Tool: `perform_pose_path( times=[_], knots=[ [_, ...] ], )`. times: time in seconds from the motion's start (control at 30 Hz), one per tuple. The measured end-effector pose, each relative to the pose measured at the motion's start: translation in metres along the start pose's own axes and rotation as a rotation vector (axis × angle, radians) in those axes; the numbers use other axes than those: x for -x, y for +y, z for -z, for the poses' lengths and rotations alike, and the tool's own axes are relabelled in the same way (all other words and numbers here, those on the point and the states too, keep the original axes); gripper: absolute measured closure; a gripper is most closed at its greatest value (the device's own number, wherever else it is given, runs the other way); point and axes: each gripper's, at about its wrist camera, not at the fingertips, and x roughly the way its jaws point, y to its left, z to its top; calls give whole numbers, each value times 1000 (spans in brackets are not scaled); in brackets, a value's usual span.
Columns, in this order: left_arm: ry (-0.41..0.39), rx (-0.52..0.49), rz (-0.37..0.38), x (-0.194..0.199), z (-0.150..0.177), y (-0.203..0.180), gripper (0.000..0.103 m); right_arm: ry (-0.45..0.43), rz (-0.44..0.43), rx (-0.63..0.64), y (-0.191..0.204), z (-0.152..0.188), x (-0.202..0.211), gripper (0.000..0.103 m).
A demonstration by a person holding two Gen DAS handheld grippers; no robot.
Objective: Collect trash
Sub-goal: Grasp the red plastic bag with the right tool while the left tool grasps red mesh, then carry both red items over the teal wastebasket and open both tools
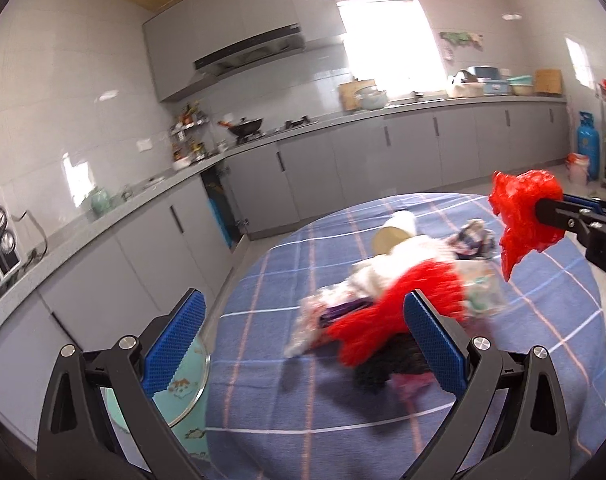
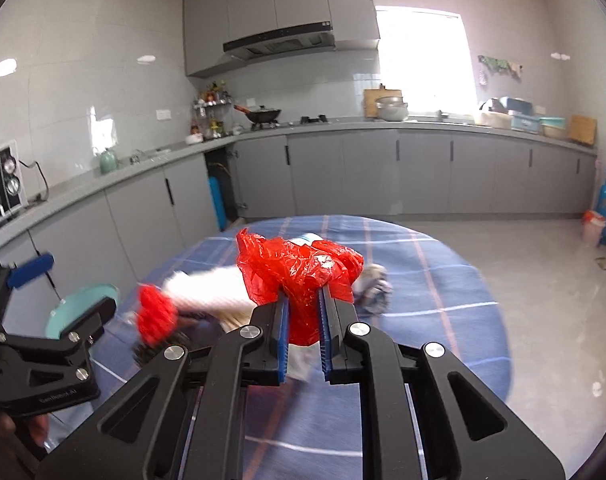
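A pile of trash [image 1: 387,300] lies on the round table with the blue checked cloth [image 1: 287,392]: white paper, a paper cup [image 1: 397,232], a red crumpled piece [image 1: 387,320], dark scraps and printed wrappers. My left gripper [image 1: 303,328] is open and empty, just above the near side of the pile. My right gripper [image 2: 303,304] is shut on a red plastic bag [image 2: 299,270] and holds it above the table; it also shows in the left wrist view [image 1: 523,216]. The left gripper shows at the left of the right wrist view [image 2: 71,300].
A teal stool [image 1: 183,396] stands at the table's left edge. Grey kitchen cabinets and a counter [image 1: 343,128] with a wok, pots and boxes run along the walls. A blue gas cylinder [image 1: 587,144] and a small bin stand at the far right.
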Motion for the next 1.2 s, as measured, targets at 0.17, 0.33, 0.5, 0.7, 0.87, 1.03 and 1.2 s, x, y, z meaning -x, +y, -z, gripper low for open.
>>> perform_pose_path(
  times=[0.17, 0.33, 0.5, 0.7, 0.87, 1.03, 1.2],
  knots=[
    [6, -35, 29, -7, -4, -29, 5, 28, 52, -8, -17, 13, -2, 90],
    [17, -65, 33, -15, -9, -50, 5, 44, 43, -25, -23, 26, -5, 90],
    [48, -77, 21, -25, -6, -53, 5, 34, 26, -22, -19, 27, -5, 90],
    [89, -20, 121, -24, -6, -27, 84, 19, 16, -25, -19, 27, -4, 90],
    [41, 6, 99, -6, -11, 0, 84, -11, -1, -8, -13, 22, 4, 90],
    [16, 40, 35, 5, -13, 36, 85, -30, -30, 17, 2, 9, 3, 90],
    [18, 78, -48, 4, -9, 72, 85, -48, -63, 38, 20, -3, -4, 90]
  ],
)
